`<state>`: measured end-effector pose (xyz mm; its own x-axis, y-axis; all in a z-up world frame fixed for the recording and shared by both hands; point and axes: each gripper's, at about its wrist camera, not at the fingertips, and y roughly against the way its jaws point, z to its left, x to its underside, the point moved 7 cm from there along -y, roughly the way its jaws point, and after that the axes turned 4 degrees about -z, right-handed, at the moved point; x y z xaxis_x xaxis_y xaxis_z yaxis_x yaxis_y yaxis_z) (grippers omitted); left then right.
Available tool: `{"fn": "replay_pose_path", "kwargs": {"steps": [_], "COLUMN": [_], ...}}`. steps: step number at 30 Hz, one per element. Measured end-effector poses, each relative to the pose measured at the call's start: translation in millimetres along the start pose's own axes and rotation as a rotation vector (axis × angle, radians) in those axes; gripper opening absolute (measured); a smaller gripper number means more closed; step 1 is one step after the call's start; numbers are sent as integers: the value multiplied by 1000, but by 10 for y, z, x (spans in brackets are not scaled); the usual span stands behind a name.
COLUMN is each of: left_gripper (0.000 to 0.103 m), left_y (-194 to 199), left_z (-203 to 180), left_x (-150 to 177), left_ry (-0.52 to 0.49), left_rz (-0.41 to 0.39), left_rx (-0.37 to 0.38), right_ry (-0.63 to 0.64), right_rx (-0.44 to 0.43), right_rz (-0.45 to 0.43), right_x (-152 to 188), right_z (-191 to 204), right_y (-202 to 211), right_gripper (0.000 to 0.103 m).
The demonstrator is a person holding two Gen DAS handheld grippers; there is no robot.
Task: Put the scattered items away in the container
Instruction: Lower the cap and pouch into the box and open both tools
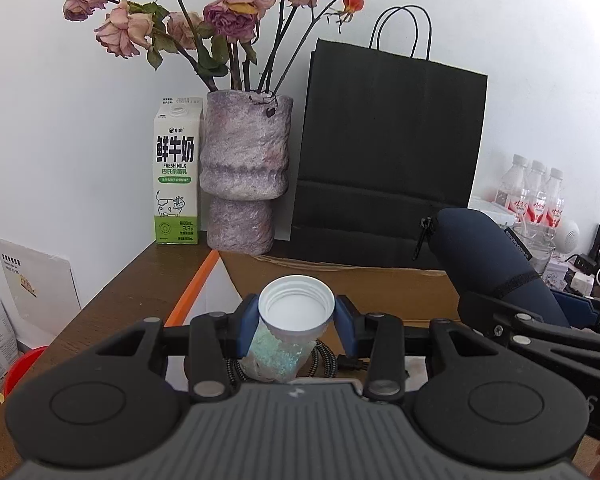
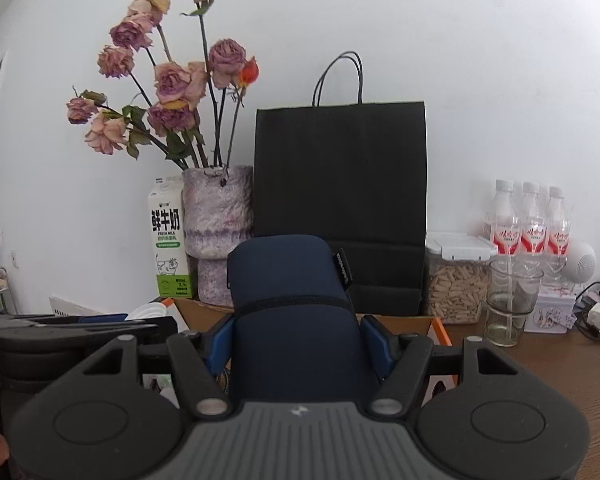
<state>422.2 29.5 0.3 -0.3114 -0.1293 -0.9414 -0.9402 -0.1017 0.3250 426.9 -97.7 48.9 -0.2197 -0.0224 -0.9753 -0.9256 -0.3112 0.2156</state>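
Two claws hang side by side above an open cardboard box (image 1: 340, 276) on the worktop (image 1: 132, 280), both pointing slightly downward toward the black bag (image 1: 388, 160) at the wall. Right claw (image 2: 296, 338) pinches a dark blue pouch (image 2: 292, 304) around its middle, the pouch standing up between the blue pads. Left claw (image 1: 296, 320) pinches a small glittery jar (image 1: 290, 340) just under its white rim, mouth open and tipped toward the camera, over the box.

Left claw (image 1: 296, 320) clamped on a small jar, right claw (image 2: 296, 340) gripping a navy pouch, side by side
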Motion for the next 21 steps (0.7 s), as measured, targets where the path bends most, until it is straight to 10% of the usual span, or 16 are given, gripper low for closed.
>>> {"fn": "replay_pose_path", "kwargs": {"steps": [8,10,12,15,21], "left_gripper": [42,62,103,103,103], "left_y": [-136,-157,-136,-48,-31], "left_z": [55,54,81,114,92], "left_x": [115,145,151,95,82], "left_ry": [-12,-21,-24,-57,-69], "left_rz": [42,52,23,-53,-63], "left_rx": [-34,-49,-96,-158,-162], "right_ry": [-22,-14,-3,-16,-53], "right_rx": [17,16,8,20,6], "right_rz": [92,107,135,101,69], "right_x": [173,202,237,215,158], "right_z": [-119,-119,-107,-129,-172], "right_y": [-247,-271,-298,-262,-206], "right_gripper": [65,66,68,103,103]}}
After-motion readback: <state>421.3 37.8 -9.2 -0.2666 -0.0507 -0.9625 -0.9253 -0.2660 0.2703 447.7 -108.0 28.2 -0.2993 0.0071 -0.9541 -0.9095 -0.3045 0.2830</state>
